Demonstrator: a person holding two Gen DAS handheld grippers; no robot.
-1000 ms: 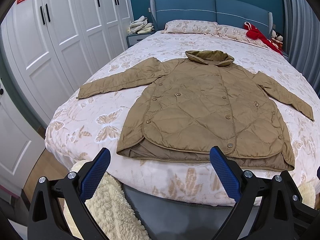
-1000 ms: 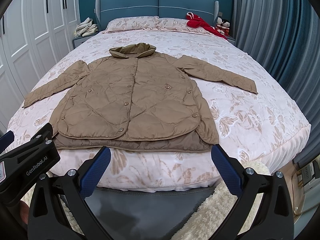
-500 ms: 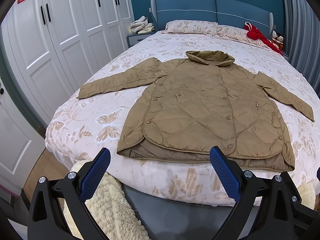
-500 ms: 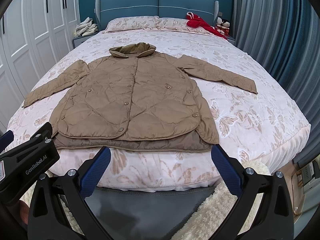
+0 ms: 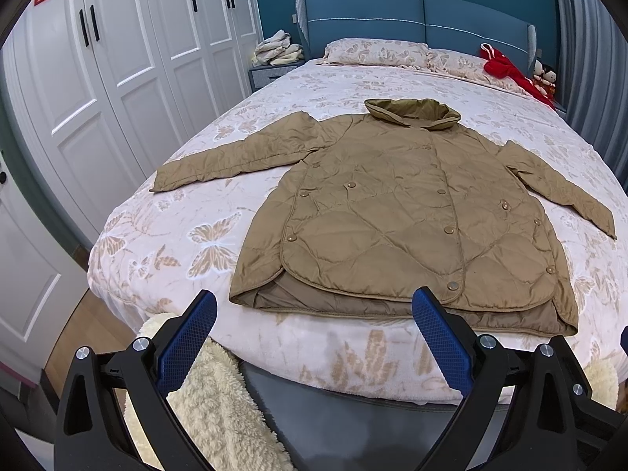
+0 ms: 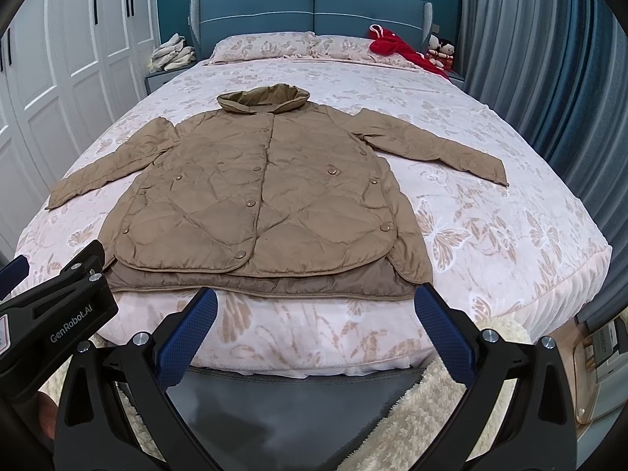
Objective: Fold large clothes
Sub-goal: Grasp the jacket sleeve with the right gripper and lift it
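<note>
Lying flat and face up ahead of both sets of tongs: tan quilted snap-button jacket (image 5: 412,216) (image 6: 255,196), spread on a pale pink butterfly-print bedspread (image 5: 176,243) (image 6: 490,227), collar toward the far headboard, hem toward the tongs. Both sleeves stretched out to the sides, away from the body of the garment. Front panel shorter than the back, a strip of darker lining showing along the near hem.

Hovering short of the bed's foot: left gripper (image 5: 314,322), blue-padded fingers (image 5: 188,337) spread wide apart, nothing between them, not touching the jacket. Seen between those fingers, the jacket's left half of the hem, just beyond the tips.

Hovering likewise beside it: right gripper (image 6: 316,320), blue pads (image 6: 443,333) wide apart and empty, hem centred beyond the gap. Visible at the lower left of the right wrist view, the black body of the left tool with white lettering.

Below the tongs, a dark grey bed base and cream fluffy rug (image 5: 219,404) (image 6: 431,412). Far beyond the jacket, floral pillows (image 5: 376,53) against a blue padded headboard (image 5: 416,15), a red garment (image 6: 396,49) at the far right corner. Left of the tongs, white panelled wardrobe doors (image 5: 117,78); right of them, blue-grey curtains (image 6: 549,78).
</note>
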